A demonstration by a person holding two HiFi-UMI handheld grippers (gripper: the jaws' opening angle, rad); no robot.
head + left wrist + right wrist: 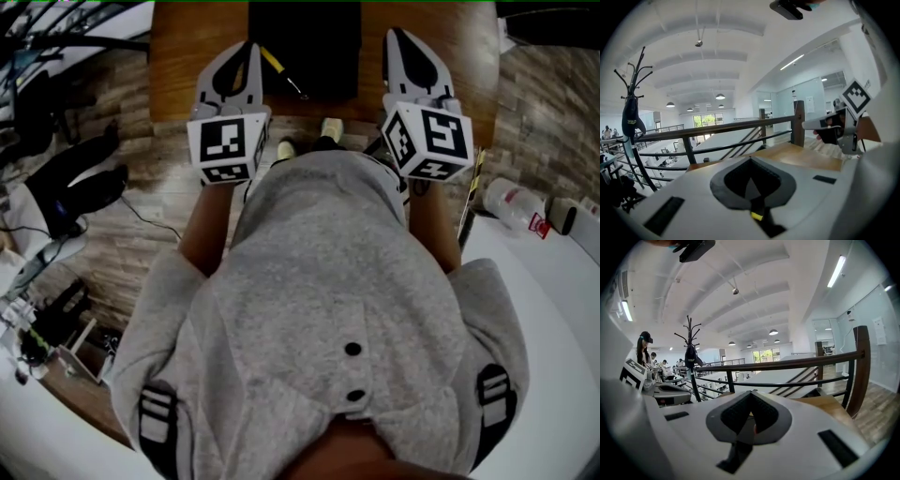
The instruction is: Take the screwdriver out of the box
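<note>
A screwdriver (282, 74) with a yellow handle lies in an open black box (323, 56) on the wooden table (187, 56) at the top of the head view. My left gripper (249, 49) hovers at the box's left edge, its tips close beside the screwdriver and its jaws shut on nothing. At the box's right edge my right gripper (399, 37) is also shut and empty. Both gripper views look level over the table: the left gripper (750, 160) and the right gripper (751, 394) show closed pads, and neither shows the box or the screwdriver.
A dark railing (717, 127) runs behind the far edge of the table. A coat stand (630, 112) stands at the left. A plastic bottle (511, 202) lies on a white surface at the right. Cables and small gear (37, 328) clutter the floor at the left.
</note>
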